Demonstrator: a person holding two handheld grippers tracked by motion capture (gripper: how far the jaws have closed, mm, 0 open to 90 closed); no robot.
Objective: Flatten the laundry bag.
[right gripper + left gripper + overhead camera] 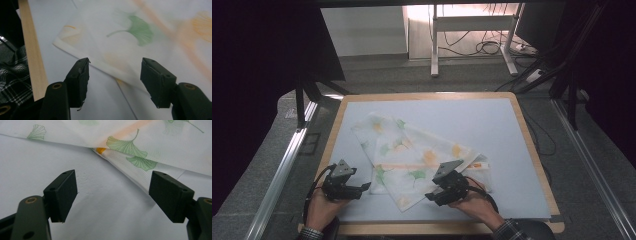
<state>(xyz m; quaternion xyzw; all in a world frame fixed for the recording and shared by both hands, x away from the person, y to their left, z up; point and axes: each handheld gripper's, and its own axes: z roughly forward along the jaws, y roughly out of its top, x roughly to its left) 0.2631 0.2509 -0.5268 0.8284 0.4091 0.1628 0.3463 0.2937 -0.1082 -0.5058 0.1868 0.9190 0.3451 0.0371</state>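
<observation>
A white cloth printed with green and orange ginkgo leaves lies folded and rumpled on the pale table top. My left gripper rests at the cloth's near left edge, pointing right. Its jaws stand open over bare table in the left gripper view, with the cloth just ahead and its edge running by the right jaw. My right gripper sits at the cloth's near corner. It is open, with the folded hem of the cloth lying below and between the jaws, untouched.
The table's wooden rim runs along the near side and shows beside a plaid sleeve. Metal rails flank the table. A desk frame and floor cables stand beyond the far edge.
</observation>
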